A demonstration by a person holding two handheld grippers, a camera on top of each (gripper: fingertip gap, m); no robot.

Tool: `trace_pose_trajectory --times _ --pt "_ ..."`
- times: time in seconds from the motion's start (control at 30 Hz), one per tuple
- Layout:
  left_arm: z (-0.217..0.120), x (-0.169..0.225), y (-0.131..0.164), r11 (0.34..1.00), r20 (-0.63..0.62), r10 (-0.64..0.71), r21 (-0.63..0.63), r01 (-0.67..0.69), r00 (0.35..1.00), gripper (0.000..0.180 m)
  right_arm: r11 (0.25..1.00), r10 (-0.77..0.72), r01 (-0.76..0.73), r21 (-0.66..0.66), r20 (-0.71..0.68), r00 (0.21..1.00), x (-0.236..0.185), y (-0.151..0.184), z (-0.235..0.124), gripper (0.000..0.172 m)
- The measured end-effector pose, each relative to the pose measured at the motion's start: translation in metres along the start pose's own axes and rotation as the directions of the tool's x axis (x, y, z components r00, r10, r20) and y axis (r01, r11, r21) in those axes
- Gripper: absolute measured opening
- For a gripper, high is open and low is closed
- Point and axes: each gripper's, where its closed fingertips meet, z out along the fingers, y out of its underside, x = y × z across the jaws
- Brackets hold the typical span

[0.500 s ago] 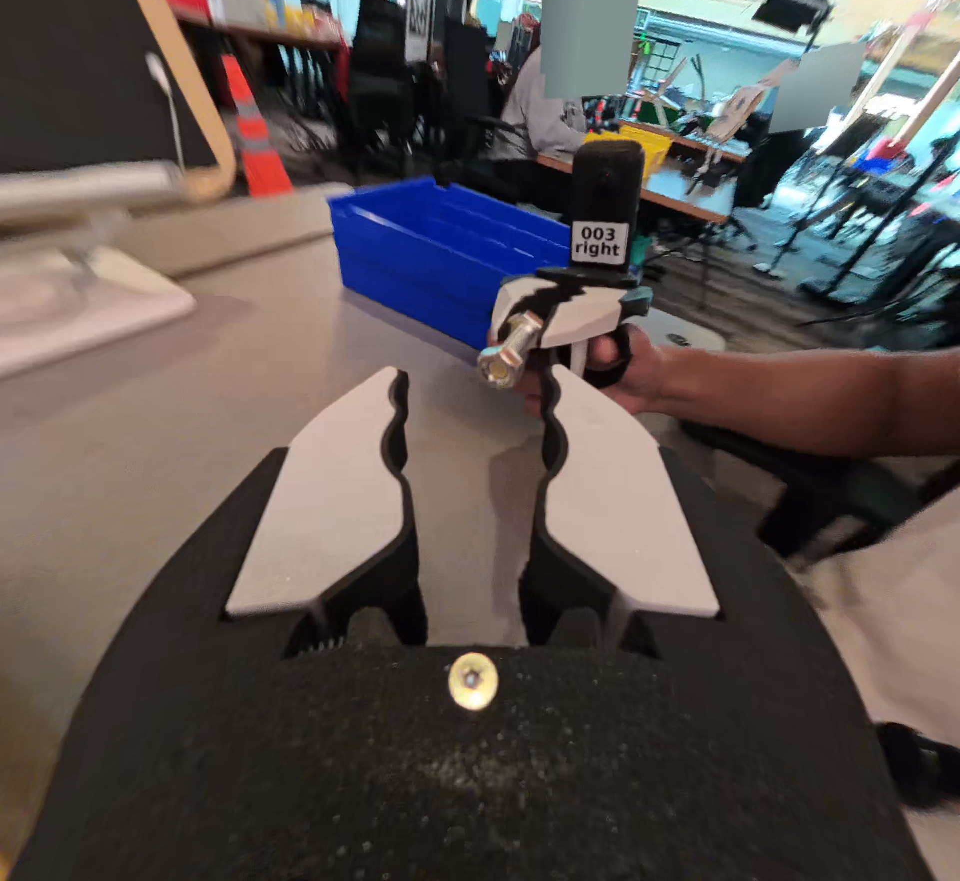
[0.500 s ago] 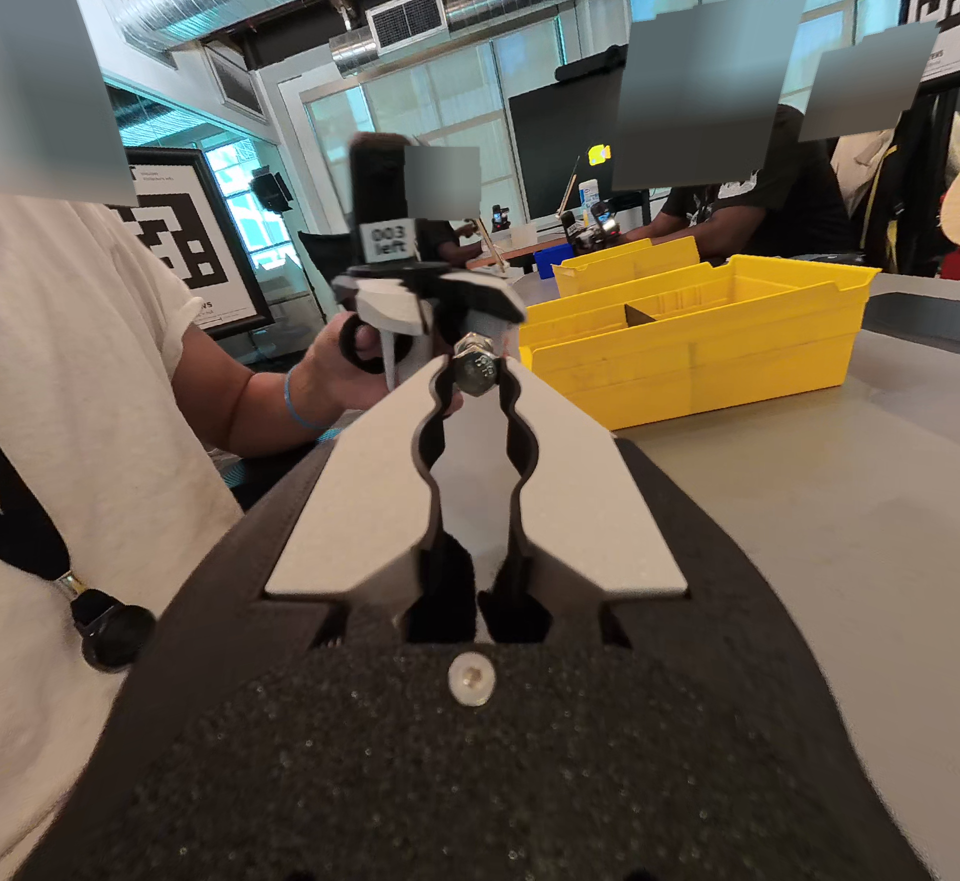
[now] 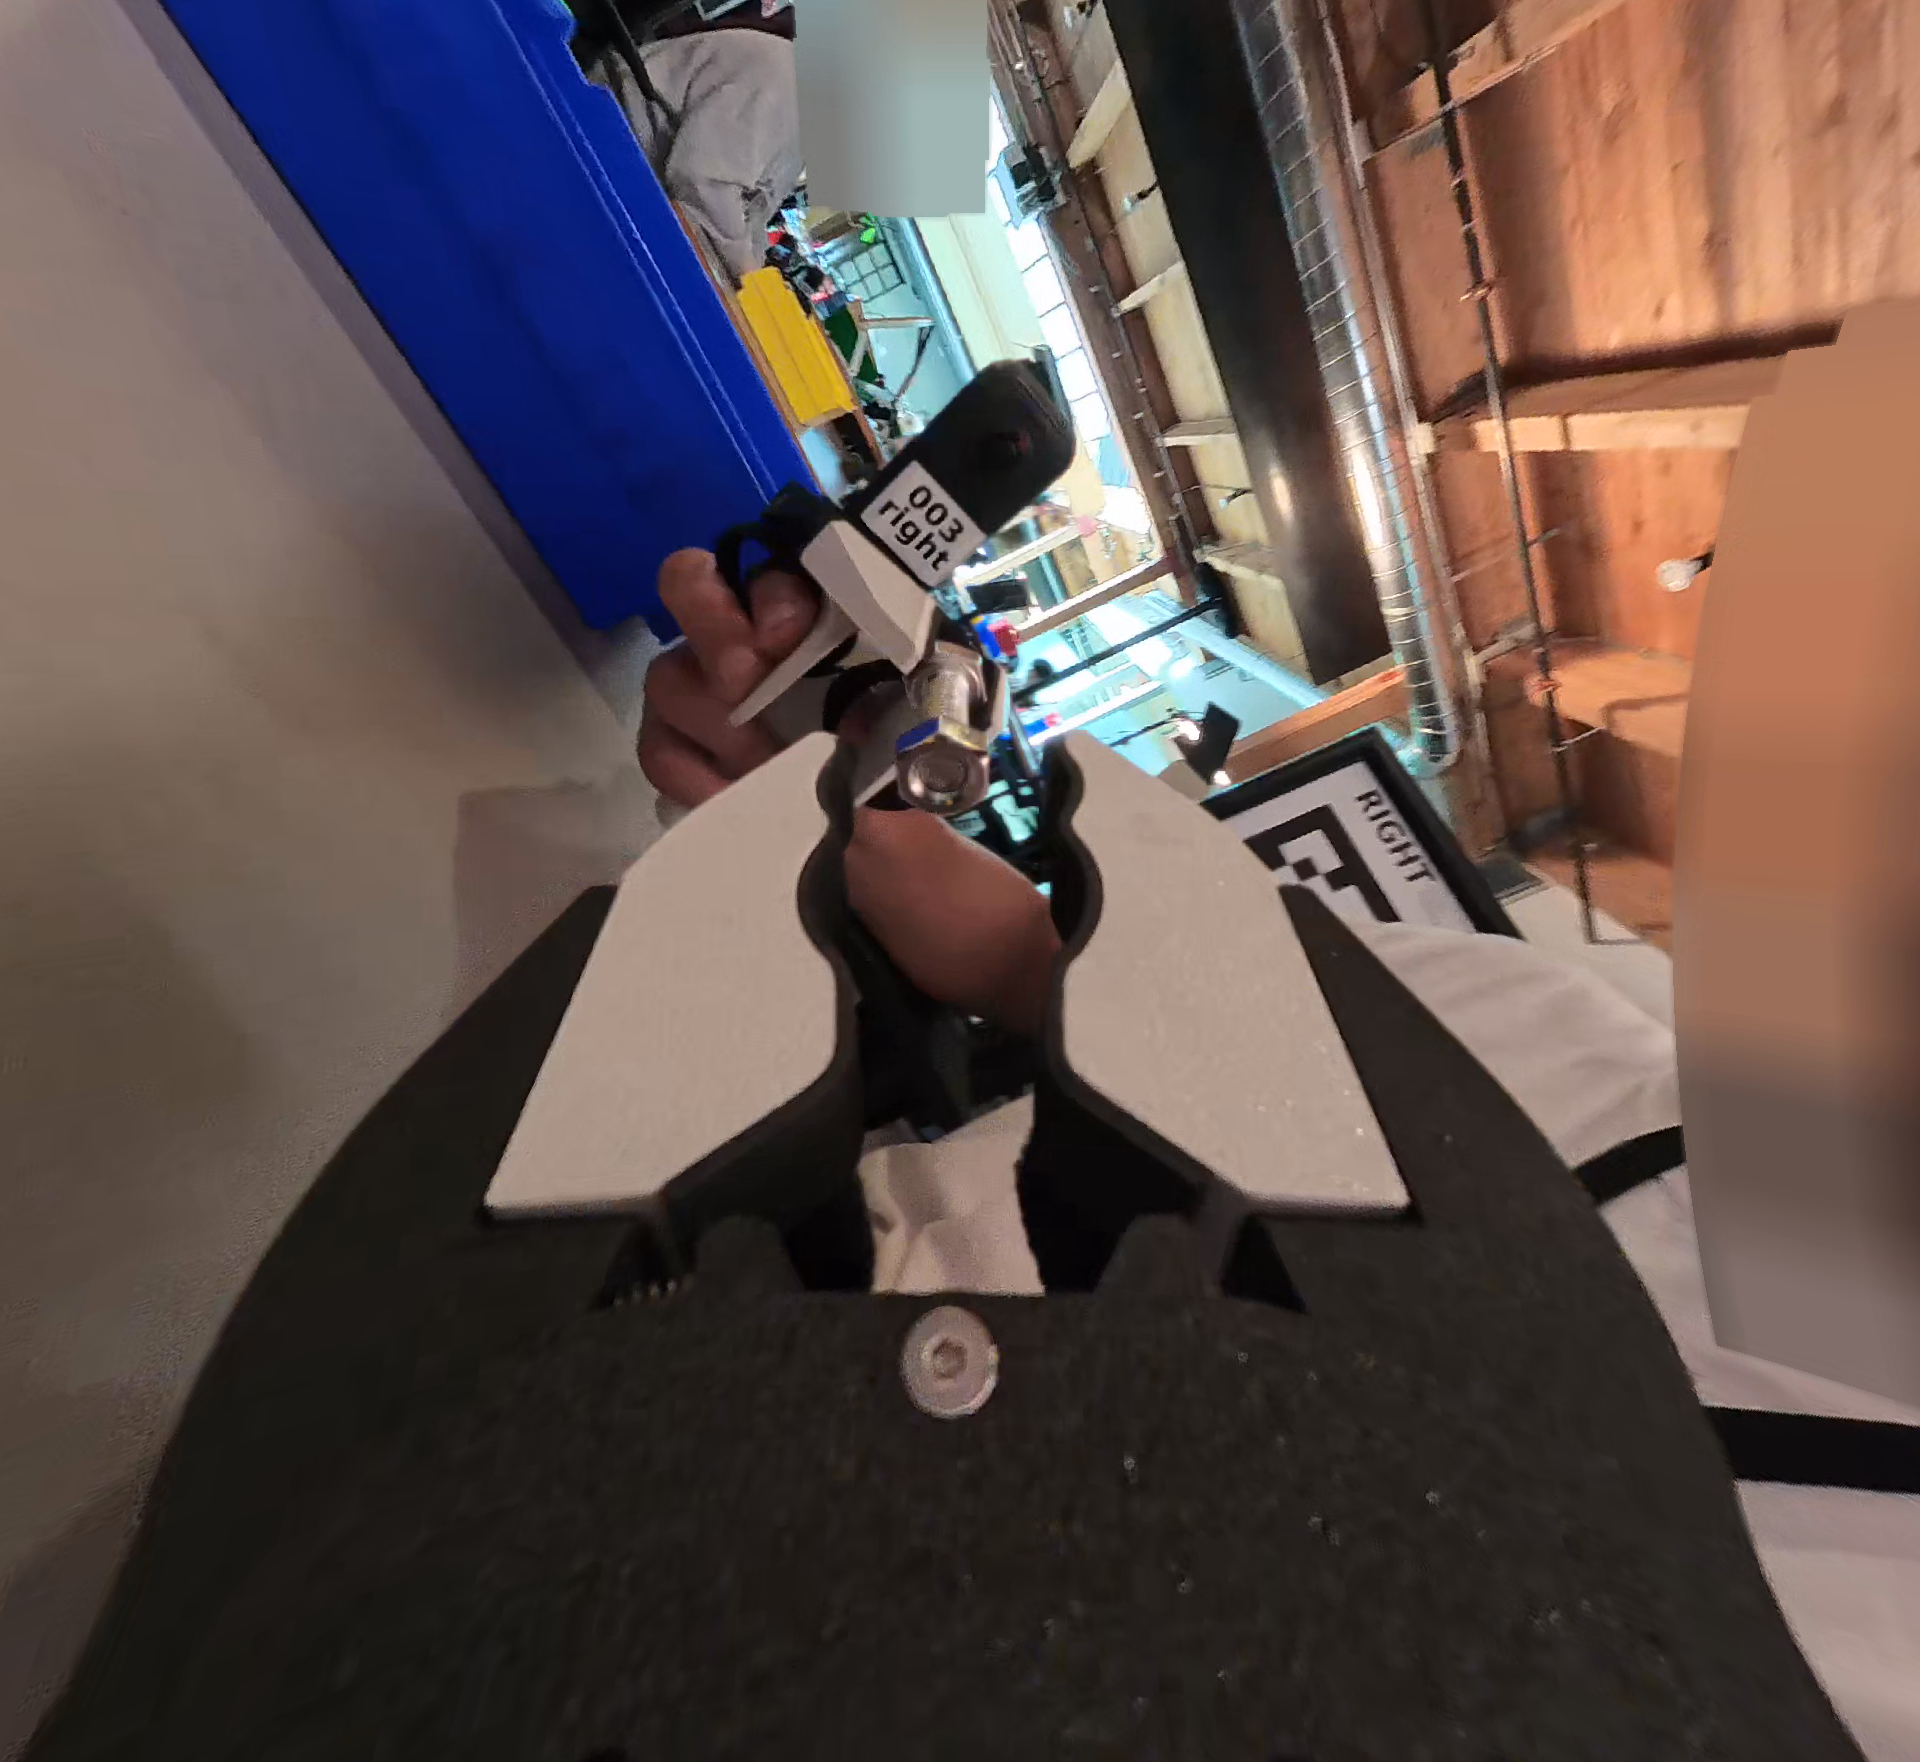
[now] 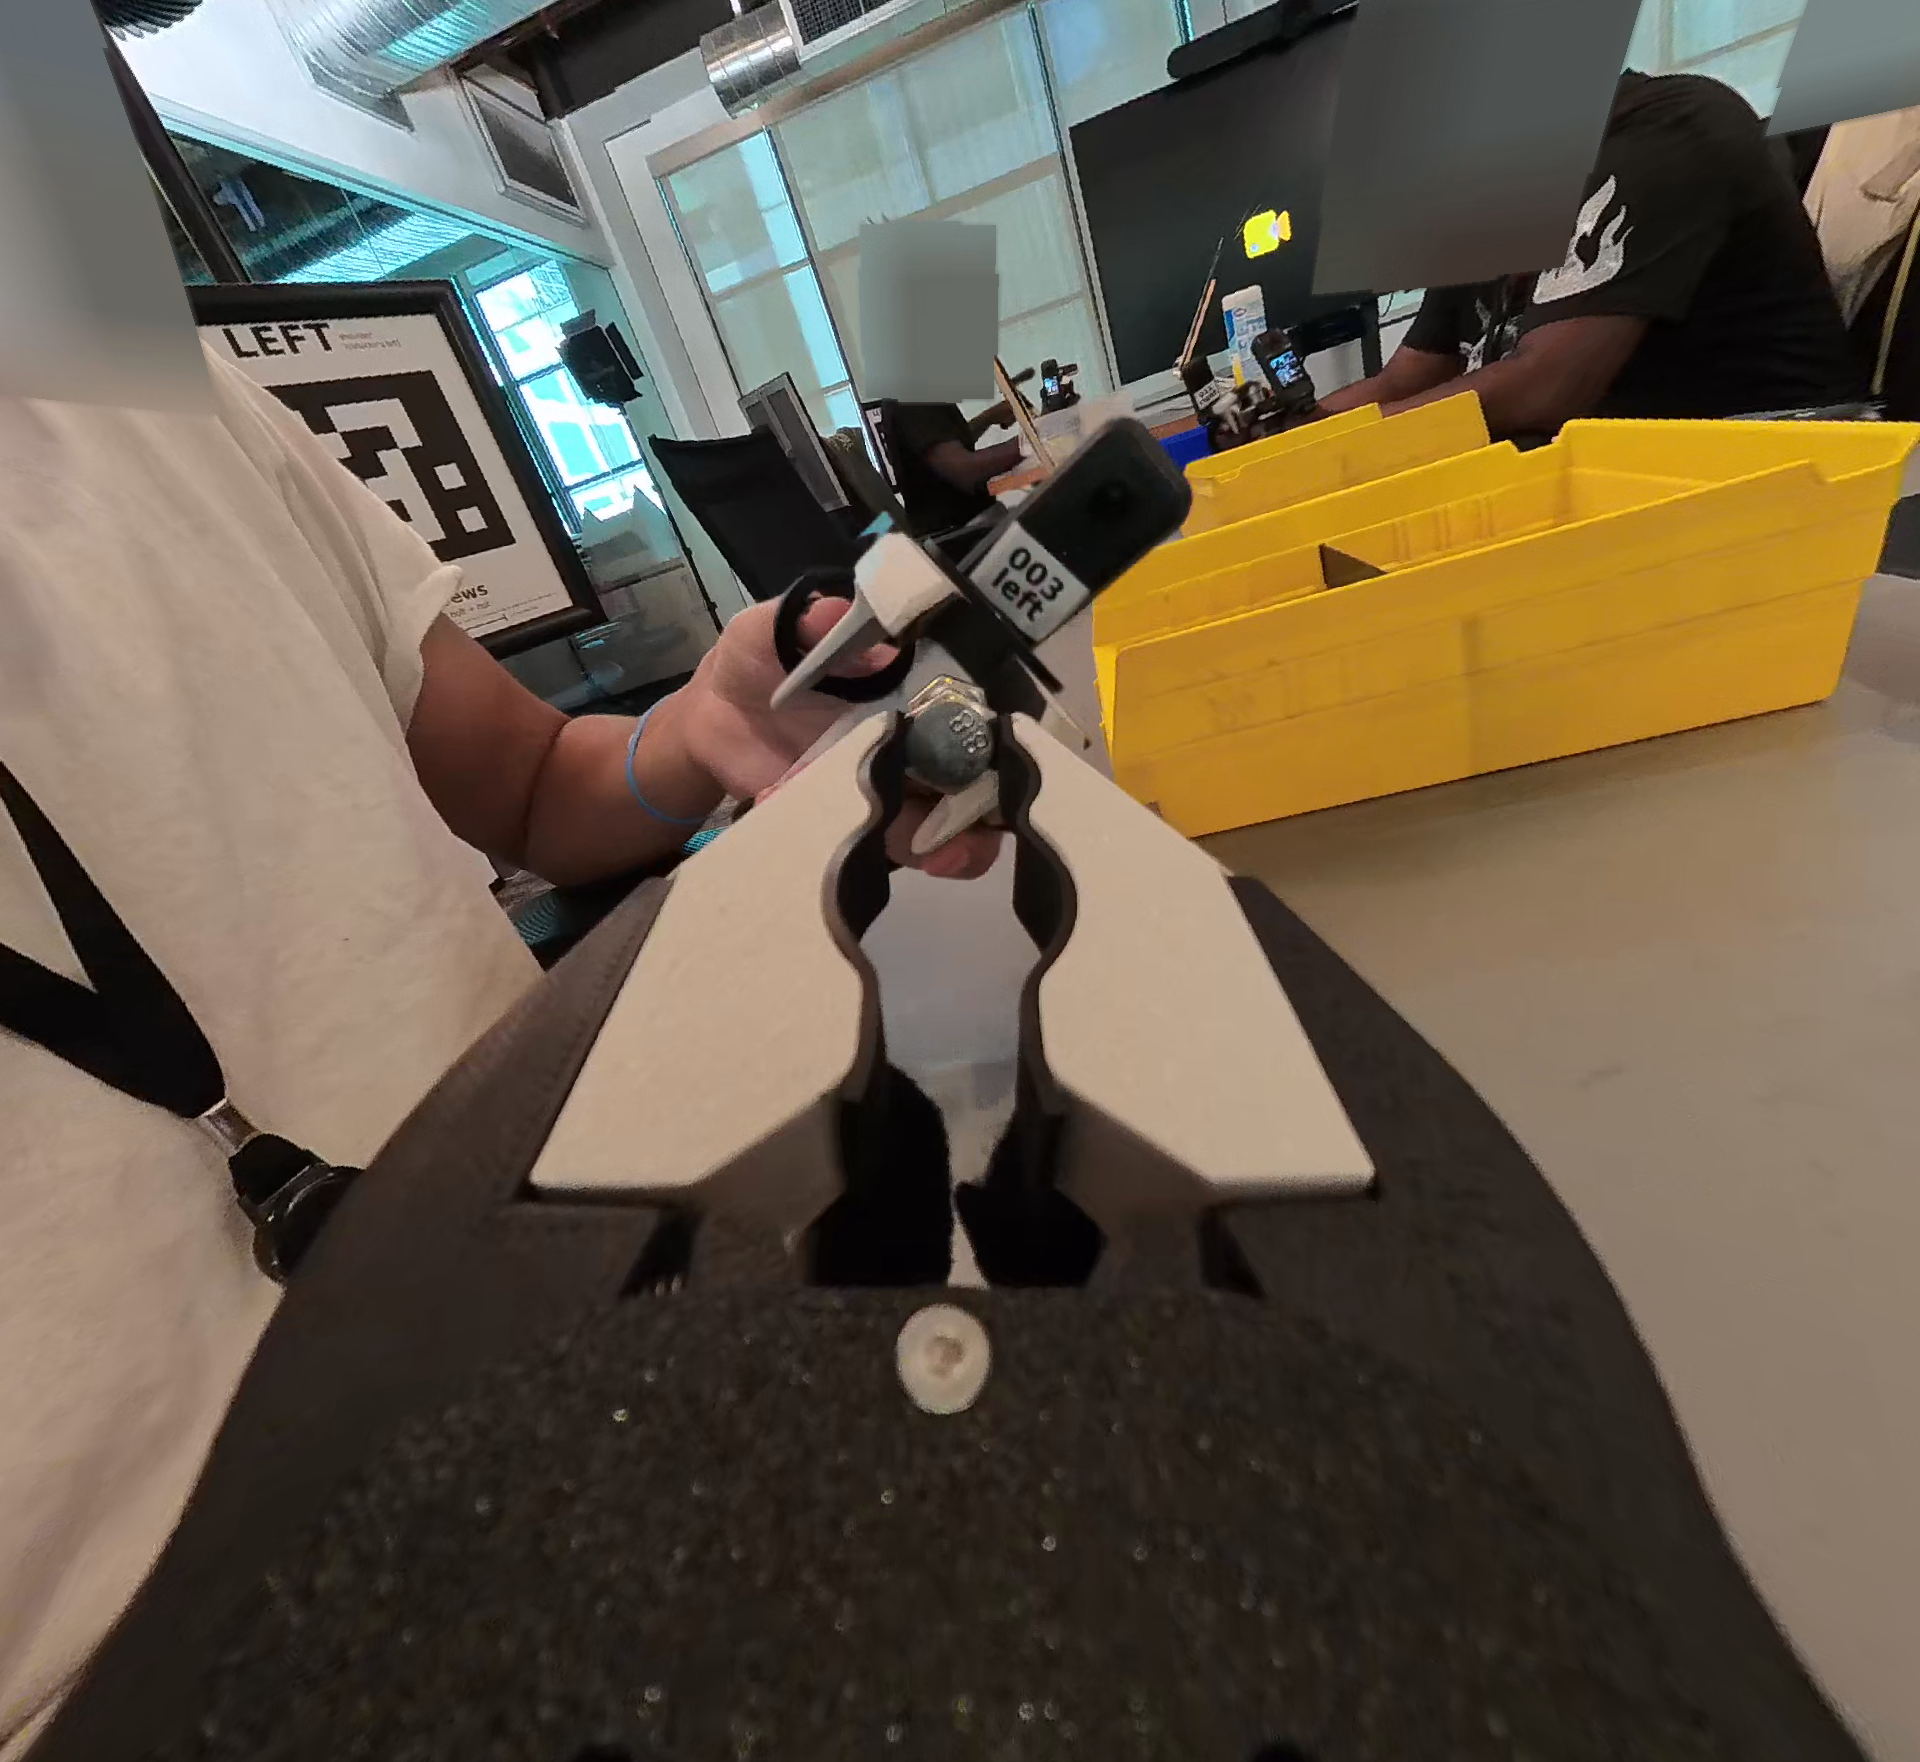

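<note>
Clamping the grey head of a steel bolt at its very tips, the right gripper held it in the air; a twist could pop it loose. Spread partway and gripping nothing, the left gripper had the bolt's nut between its tips; closing off-centre might jam it. Bare table lay ahead, then the yellow bin.

We see a dull grey steel bolt with a silvery nut threaded on it. Both tongs have pale grey fingers edged in black on a speckled black body. The bin is bright yellow, the other bin deep blue, the surface flat grey-beige. A black-framed board bears a black-and-white block pattern.
</note>
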Motion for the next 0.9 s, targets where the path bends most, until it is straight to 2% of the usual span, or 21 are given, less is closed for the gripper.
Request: trace_pose_trajectory --times 0.13,0.27,0.37,0.43,0.47,0.5,0.53,0.57,0.6,0.67,0.73,0.8,0.83,0.87,0.9 --pt "0.004 -0.002 0.005 0.998 -0.029 -0.07 -0.004 0.07 0.997 0.033 1.0 -0.001 0.001 -0.001 -0.005 1.0 0.001 0.001 0.001 0.017" --pt "0.005 -0.002 0.007 0.998 -0.031 -0.07 -0.007 0.069 0.997 0.017 1.0 -0.009 0.009 0.002 -0.018 1.0 0.002 0.0 0.002 0.017" --pt "0.006 -0.001 0.005 0.999 -0.023 -0.039 -0.006 0.039 0.999 0.017 1.0 0.028 -0.028 0.011 -0.024 0.999 0.004 -0.001 0.002 0.017" --pt "0.006 -0.001 0.001 0.996 0.027 0.094 -0.013 -0.093 0.995 0.017 0.996 0.083 -0.082 0.021 -0.032 0.996 0.006 -0.002 0.002 0.017" --pt "0.007 -0.001 0.0 0.975 0.065 0.221 -0.043 -0.219 0.973 0.017 0.992 0.126 -0.125 0.031 -0.029 0.992 0.007 -0.003 0.002 0.017" --pt "0.007 -0.001 -0.001 0.926 0.105 0.374 -0.092 -0.365 0.922 0.017 0.984 0.175 -0.174 0.037 -0.025 0.984 0.008 -0.003 0.002 0.017" --pt "0.007 -0.001 -0.002 0.848 0.133 0.527 -0.154 -0.508 0.839 0.017 0.973 0.226 -0.226 0.049 -0.011 0.974 0.008 -0.004 0.003 0.017" --pt "0.007 0.001 -0.004 0.735 0.14 0.675 -0.22 -0.642 0.725 0.017 0.956 0.285 -0.285 0.071 0.015 0.958 0.008 -0.007 0.003 0.017" --pt "0.008 0.002 -0.005 0.591 0.132 0.804 -0.28 -0.757 0.579 0.017 0.934 0.344 -0.347 0.09 0.041 0.938 0.007 -0.009 0.003 0.017" --pt "0.008 0.003 -0.007 0.276 0.079 0.96 -0.388 -0.879 0.267 0.017 0.884 0.445 -0.454 0.109 0.092 0.891 0.007 -0.012 0.003 0.017" --pt "0.008 0.005 -0.009 -0.039 -0.026 0.999 -0.453 -0.89 -0.031 0.017 0.834 0.525 -0.541 0.112 0.141 0.839 0.006 -0.012 0.004 0.017" --pt "0.006 0.003 -0.011 -0.34 -0.15 0.94 -0.494 -0.8 -0.307 0.017 0.783 0.591 -0.612 0.113 0.173 0.788 0.007 -0.01 0.004 0.017" --pt "0.006 0.002 -0.013 -0.46 -0.204 0.886 -0.507 -0.729 -0.417 0.017 0.763 0.612 -0.636 0.117 0.186 0.769 0.008 -0.01 0.004 0.017" --pt "0.007 0.003 -0.015 -0.55 -0.242 0.83 -0.512 -0.66 -0.503 0.017 0.75 0.623 -0.65 0.122 0.199 0.757 0.008 -0.011 0.004 0.017" --pt "0.007 0.003 -0.017 -0.607 -0.261 0.784 -0.515 -0.605 -0.564 0.017 0.742 0.628 -0.658 0.127 0.208 0.749 0.008 -0.012 0.003 0.017"
